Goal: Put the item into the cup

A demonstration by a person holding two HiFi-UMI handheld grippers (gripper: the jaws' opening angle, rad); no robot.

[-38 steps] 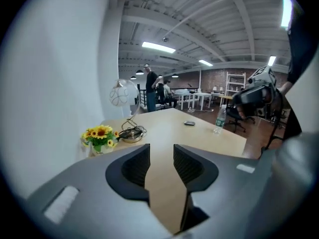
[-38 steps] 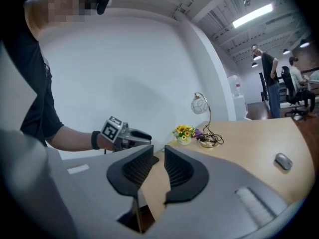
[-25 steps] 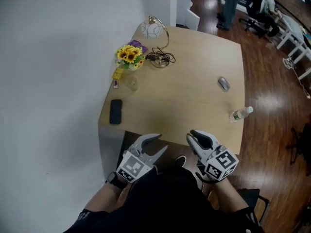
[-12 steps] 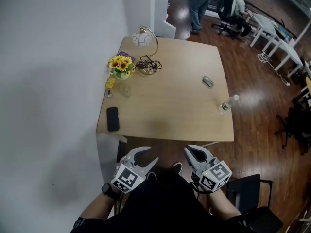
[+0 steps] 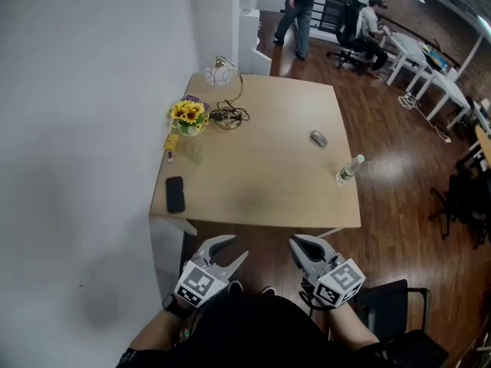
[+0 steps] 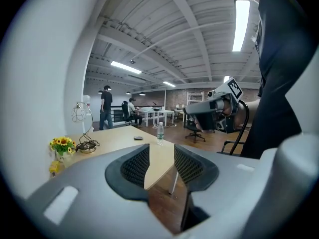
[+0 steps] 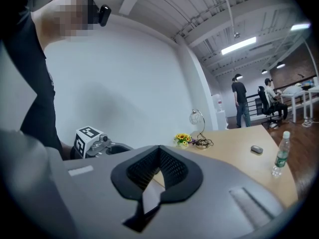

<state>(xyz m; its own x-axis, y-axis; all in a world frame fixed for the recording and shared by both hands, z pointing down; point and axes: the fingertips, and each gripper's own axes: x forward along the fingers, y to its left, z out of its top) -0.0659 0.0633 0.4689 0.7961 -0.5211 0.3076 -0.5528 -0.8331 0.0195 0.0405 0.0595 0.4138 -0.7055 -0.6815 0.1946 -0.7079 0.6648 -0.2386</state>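
Observation:
A small clear cup (image 5: 194, 154) stands on the wooden table (image 5: 261, 182) near its left edge, next to a small yellow item (image 5: 170, 142). Both grippers hang below the table's near edge, close to the person's body and far from the cup. My left gripper (image 5: 236, 248) is open with nothing between its pads (image 6: 135, 166). My right gripper (image 5: 296, 242) has its tips together and holds nothing; in its own view the right gripper (image 7: 159, 151) pads meet at the tip. The cup is too small to make out in either gripper view.
On the table are a sunflower pot (image 5: 188, 115), a wire lamp (image 5: 219, 75) with coiled cables (image 5: 228, 116), a black phone (image 5: 175, 194), a grey mouse (image 5: 318, 138) and a water bottle (image 5: 346, 170). A white wall runs along the left. People and office chairs (image 5: 341, 29) are at the back.
The head view has pulled back, so the table sits higher and smaller in the frame. Both grippers stay low near the body, jaws unchanged. A person in the background has walked left.

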